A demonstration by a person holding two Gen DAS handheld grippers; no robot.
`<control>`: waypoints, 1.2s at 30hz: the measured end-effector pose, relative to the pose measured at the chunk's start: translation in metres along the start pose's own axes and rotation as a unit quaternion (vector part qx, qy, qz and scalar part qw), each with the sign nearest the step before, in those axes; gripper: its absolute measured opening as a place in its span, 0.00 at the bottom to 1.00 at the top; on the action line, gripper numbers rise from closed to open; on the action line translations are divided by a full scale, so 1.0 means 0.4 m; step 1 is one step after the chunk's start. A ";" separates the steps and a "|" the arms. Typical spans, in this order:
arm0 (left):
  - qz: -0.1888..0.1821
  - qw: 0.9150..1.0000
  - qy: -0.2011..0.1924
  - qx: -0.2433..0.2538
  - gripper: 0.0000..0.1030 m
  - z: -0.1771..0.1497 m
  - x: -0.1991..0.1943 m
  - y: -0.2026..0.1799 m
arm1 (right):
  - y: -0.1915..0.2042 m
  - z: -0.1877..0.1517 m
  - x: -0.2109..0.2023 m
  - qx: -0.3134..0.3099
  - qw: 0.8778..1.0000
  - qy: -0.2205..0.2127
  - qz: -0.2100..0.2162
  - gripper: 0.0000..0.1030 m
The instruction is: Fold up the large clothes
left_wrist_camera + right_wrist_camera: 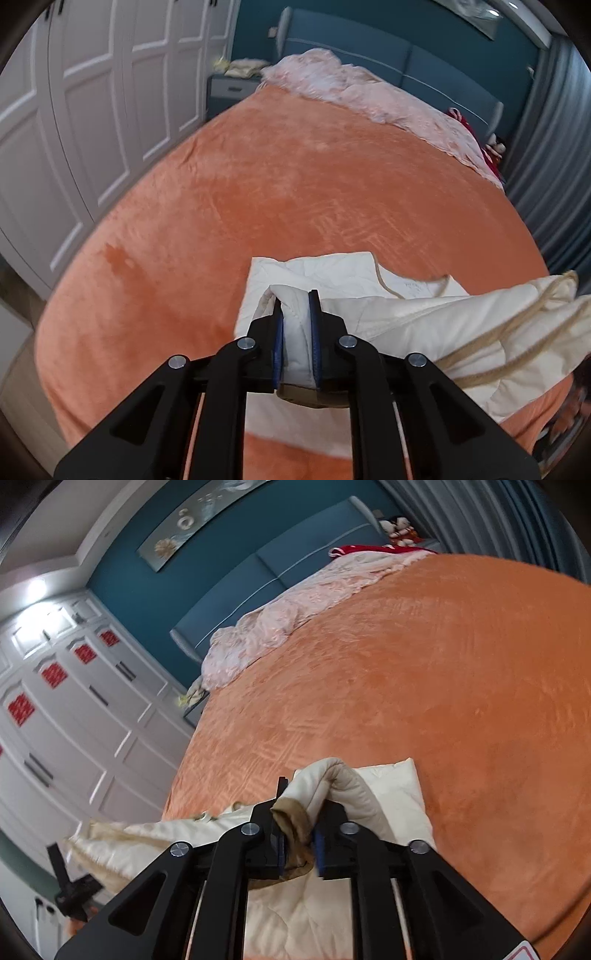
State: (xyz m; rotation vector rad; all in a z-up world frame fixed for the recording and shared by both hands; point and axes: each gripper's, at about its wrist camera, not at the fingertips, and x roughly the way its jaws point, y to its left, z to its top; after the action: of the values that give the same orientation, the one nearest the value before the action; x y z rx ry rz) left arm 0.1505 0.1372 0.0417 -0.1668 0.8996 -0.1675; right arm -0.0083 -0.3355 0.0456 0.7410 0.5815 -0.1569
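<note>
- Gripping the cream garment [424, 317], left gripper [297, 343] is clamped on a thick fold.
- Right gripper [299, 834] is pinched onto the tan hem, near the bed's [461, 701] foot edge.
- Soft, padded, light fabric is judged; edges are best held.

the cream garment [424, 317] runs past the right edge, its far end unseen.

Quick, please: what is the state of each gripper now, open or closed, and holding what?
Left gripper: closed on a fold of the cream garment.
Right gripper: closed on the same garment's brown-trimmed edge.
</note>
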 end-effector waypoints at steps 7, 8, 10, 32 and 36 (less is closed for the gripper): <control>0.054 0.994 -0.094 -0.001 0.81 0.026 -0.029 0.019 | -0.005 0.001 -0.013 0.020 0.999 -0.044 0.020 0.47; 0.055 0.994 -0.092 0.005 0.81 0.031 -0.031 0.018 | 0.002 0.000 -0.024 0.009 0.998 -0.061 0.012 0.53; 0.056 0.995 -0.076 0.015 0.82 0.038 -0.015 0.018 | 0.008 0.003 -0.043 -0.006 0.996 -0.094 0.001 0.66; 0.034 0.992 0.119 -0.001 0.20 0.000 0.385 0.010 | -0.063 -0.038 0.346 -0.085 0.982 0.089 -0.144 0.13; 0.044 0.995 0.091 0.000 0.11 0.036 0.376 0.002 | -0.042 -0.006 0.318 -0.099 0.985 0.042 -0.135 0.08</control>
State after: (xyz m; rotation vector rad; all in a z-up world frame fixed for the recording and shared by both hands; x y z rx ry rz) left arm 0.2537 0.1068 -0.0641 -0.1137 1.0867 -0.1024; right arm 0.0908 -0.3377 -0.0356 0.4757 0.7669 -0.3151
